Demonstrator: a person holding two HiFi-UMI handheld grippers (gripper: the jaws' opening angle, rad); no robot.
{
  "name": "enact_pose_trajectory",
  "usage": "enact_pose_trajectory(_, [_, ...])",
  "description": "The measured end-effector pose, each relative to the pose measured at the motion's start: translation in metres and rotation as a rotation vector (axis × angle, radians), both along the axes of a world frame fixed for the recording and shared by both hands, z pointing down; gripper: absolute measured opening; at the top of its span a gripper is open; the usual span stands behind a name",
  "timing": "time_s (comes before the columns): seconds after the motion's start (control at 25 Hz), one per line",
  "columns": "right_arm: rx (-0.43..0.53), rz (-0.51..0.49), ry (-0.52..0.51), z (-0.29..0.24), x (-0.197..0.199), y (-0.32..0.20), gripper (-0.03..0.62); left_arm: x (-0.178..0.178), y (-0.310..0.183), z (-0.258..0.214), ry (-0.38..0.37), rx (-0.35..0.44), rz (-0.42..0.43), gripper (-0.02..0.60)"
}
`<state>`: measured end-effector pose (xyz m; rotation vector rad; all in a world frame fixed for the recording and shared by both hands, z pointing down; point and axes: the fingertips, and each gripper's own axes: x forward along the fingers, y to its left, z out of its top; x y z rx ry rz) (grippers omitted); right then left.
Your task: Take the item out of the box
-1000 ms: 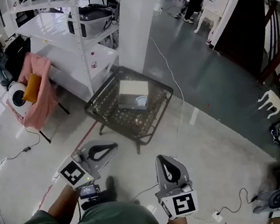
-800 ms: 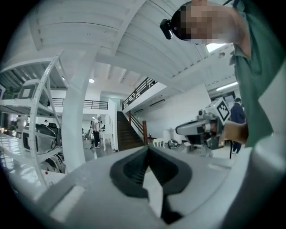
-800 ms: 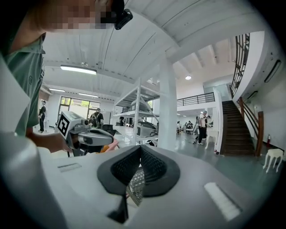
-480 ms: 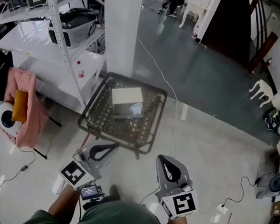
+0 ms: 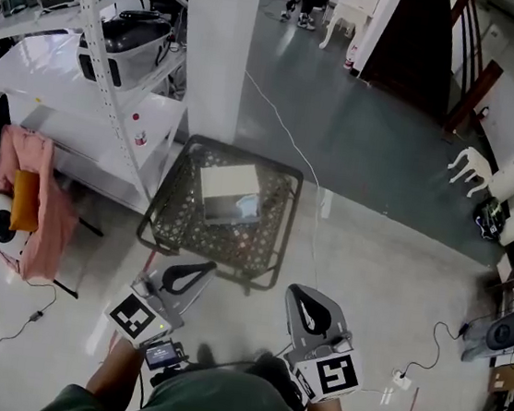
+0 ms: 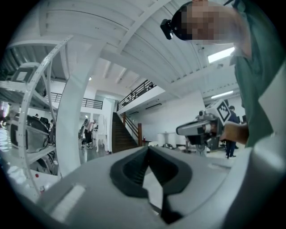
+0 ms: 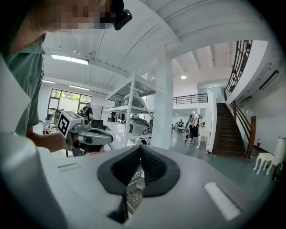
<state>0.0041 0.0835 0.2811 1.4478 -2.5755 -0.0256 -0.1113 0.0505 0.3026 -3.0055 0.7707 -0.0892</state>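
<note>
Fingers [image 6: 134, 169] of the left gripper [image 5: 204, 270] are clenched tip to tip w/ nothing between them. Same on the right gripper [image 5: 297, 295]: pads [image 7: 154, 166] meet and it's empty. Both are held low in front of the person, well short of the black mesh table [image 5: 166, 226]. The box [image 5: 227, 185] sits on that table, pale and lying flat. A bluish-grey patch [image 5: 240, 213] on its near side could be the item or just the box wall, can't tell. Approach isn't finished, imo. To do it well: get up to the table edge, square to the box, spread one gripper's jaws before reaching in, and steady the box wall w/ the other so it doesn't slide on the mesh.
</note>
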Motion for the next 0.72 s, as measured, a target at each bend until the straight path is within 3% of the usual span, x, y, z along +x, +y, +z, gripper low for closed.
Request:
enact_pose_trajectory(0.36, [-0.006,-0.099,-0.014,0.010,0.008,-0.052,0.006,0.008,-0.039,0.004,-0.002,-0.006,-0.094,-0.002])
enact_pose_trajectory(0.72, [-0.005,-0.219,-0.020,0.000,0.059,-0.114,0.006,0.055,-0.084,-0.002,-0.020,-0.013,-0.214,-0.002])
